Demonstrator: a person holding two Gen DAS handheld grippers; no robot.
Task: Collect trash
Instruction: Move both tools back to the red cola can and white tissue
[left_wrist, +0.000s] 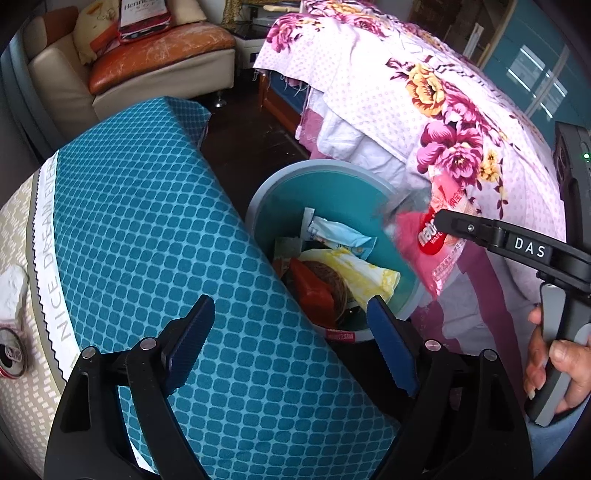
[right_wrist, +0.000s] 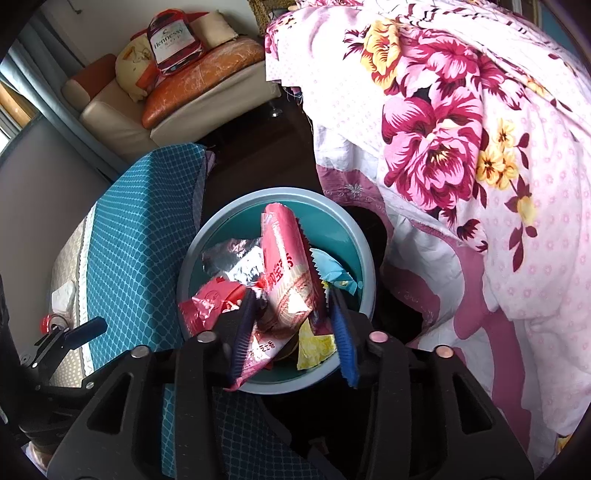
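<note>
Above the teal bin (right_wrist: 364, 243), right gripper (right_wrist: 293, 332) pinches 1 pink wrapper (right_wrist: 286, 273); left gripper (left_wrist: 291, 343) gapes empty. Releasing off-centre risks wrapper snagging the rim.

Dark floor (left_wrist: 258, 125) carries a round teal bin (left_wrist: 295, 181), standing between a teal-patterned mattress (left_wrist: 155, 229) on the left and a bed on the right. A pink floral sheet (left_wrist: 424, 85) covers the bed and hangs over its near side. On the mattress's beige left edge lies a can (left_wrist: 11, 356). A cream sofa (left_wrist: 147, 74) stands far left.
</note>
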